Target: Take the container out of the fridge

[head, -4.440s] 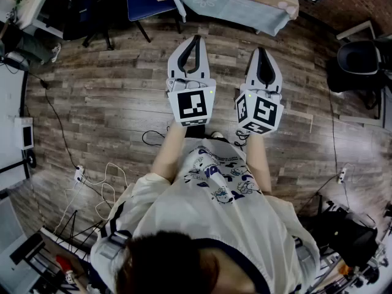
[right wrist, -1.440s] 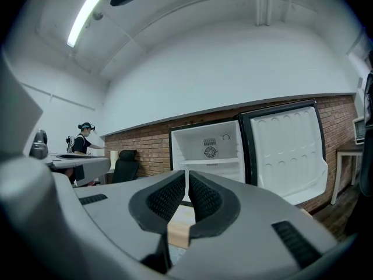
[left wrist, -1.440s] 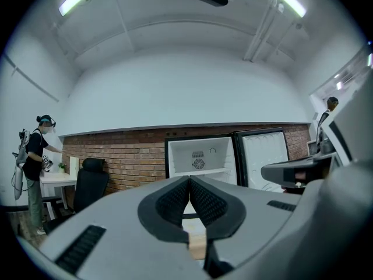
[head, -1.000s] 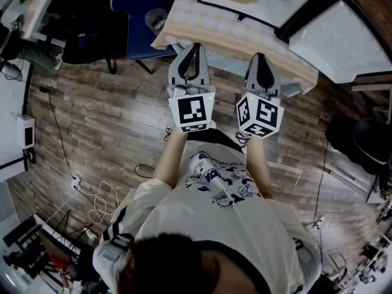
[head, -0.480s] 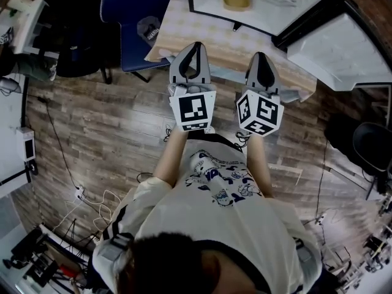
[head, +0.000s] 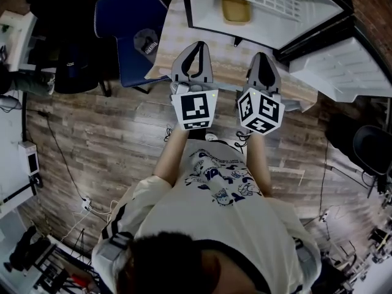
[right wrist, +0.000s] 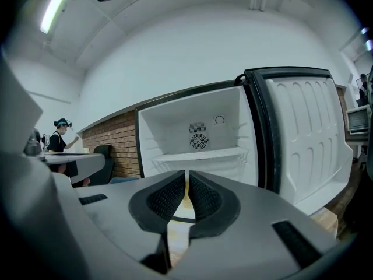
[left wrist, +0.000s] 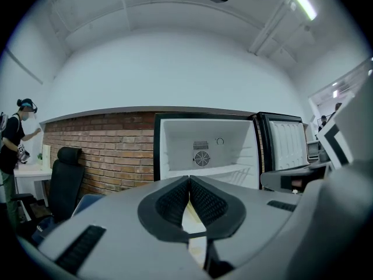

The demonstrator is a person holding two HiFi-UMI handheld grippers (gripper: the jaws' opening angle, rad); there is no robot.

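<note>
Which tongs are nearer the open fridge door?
Right. The right tongs are just left of the door; the left tongs are farther left, toward the blue chair.

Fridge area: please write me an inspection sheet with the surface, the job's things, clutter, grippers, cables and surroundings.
Surface: table with patterned cloth.
Job's things: fridge open, door swung to the right; yellow container inside.
Clutter: dark cap on blue chair.
Grippers: left gripper and right gripper shut, empty, short of the fridge.
Cables: loose cables on wooden floor.
Surroundings: brick wall; person at a far desk.
</note>
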